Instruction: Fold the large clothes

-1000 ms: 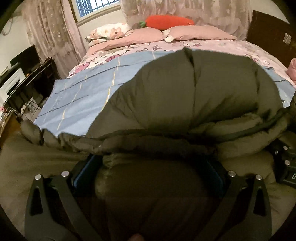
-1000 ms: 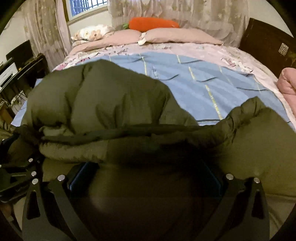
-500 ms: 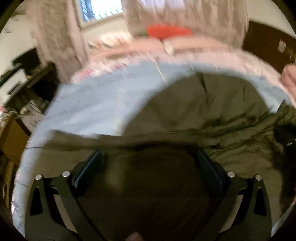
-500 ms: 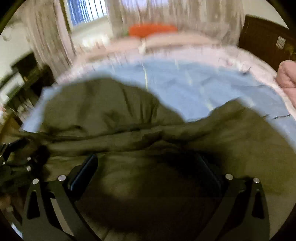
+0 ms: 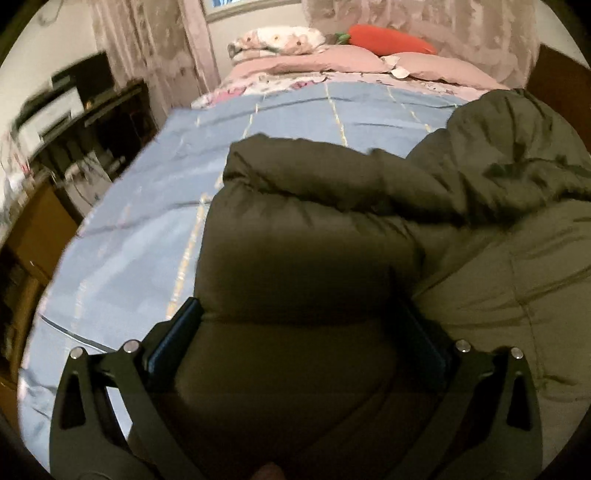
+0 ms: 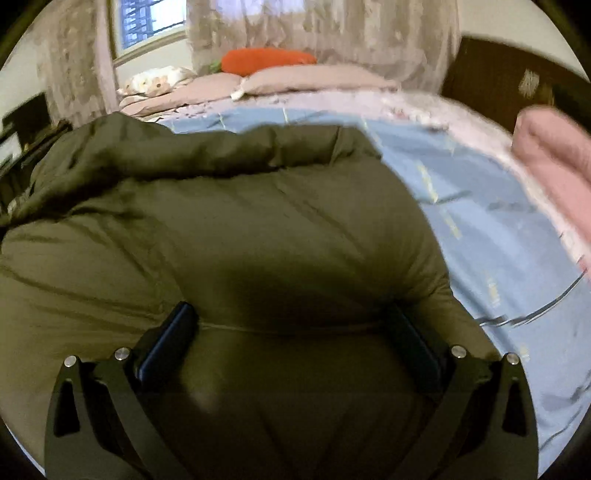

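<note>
Gripping olive puffer coat [image 5: 295, 229] with our left gripper [image 5: 301, 332], padding bunched between both fingers | our right gripper [image 6: 291, 332] clamps the same coat [image 6: 229, 229] | coat lies ahead of the fingers on blue quilt [image 5: 122, 236] | pink pillows [image 6: 295, 79], carrot plush [image 6: 266, 59], lace curtains [image 6: 321, 29] beyond fingertips

A bed [image 5: 122, 266] in a blue quilt carries an olive padded coat [image 5: 480, 229] and pink pillows [image 6: 317, 79].
</note>
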Action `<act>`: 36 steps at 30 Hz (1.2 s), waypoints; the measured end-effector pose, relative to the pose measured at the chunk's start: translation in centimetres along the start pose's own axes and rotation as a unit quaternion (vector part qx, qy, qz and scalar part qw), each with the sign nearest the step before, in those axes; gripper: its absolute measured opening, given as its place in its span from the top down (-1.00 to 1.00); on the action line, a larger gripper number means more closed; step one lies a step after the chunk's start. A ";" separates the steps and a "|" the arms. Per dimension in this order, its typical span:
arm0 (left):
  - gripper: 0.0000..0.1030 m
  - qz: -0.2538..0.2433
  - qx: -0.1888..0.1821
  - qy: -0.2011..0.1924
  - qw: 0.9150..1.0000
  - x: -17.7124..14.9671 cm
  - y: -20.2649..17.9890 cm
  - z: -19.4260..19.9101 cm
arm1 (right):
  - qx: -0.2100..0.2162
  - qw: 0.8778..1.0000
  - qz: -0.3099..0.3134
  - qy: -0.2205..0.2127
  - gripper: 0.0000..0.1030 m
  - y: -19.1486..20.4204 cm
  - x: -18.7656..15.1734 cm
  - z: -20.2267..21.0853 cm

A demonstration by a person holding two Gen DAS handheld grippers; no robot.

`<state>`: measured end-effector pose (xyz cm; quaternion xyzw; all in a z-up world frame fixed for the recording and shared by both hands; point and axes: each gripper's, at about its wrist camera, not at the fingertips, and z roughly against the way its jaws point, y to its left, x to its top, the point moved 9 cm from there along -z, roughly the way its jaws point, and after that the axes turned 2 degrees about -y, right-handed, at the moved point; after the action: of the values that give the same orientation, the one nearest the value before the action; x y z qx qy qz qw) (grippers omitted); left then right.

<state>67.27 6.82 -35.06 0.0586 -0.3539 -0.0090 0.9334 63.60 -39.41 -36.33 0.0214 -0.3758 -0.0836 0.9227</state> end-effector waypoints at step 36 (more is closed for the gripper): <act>-0.96 0.028 -0.004 -0.021 0.999 -24.2 -2.5 43.9 | 0.008 0.998 -0.027 0.056 -0.97 8.8 -29.0 40.6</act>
<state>20.16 1.27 -18.70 0.0451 -0.3751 0.0142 0.9258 16.08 -24.87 -26.36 0.0432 -0.3238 -0.1045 0.9393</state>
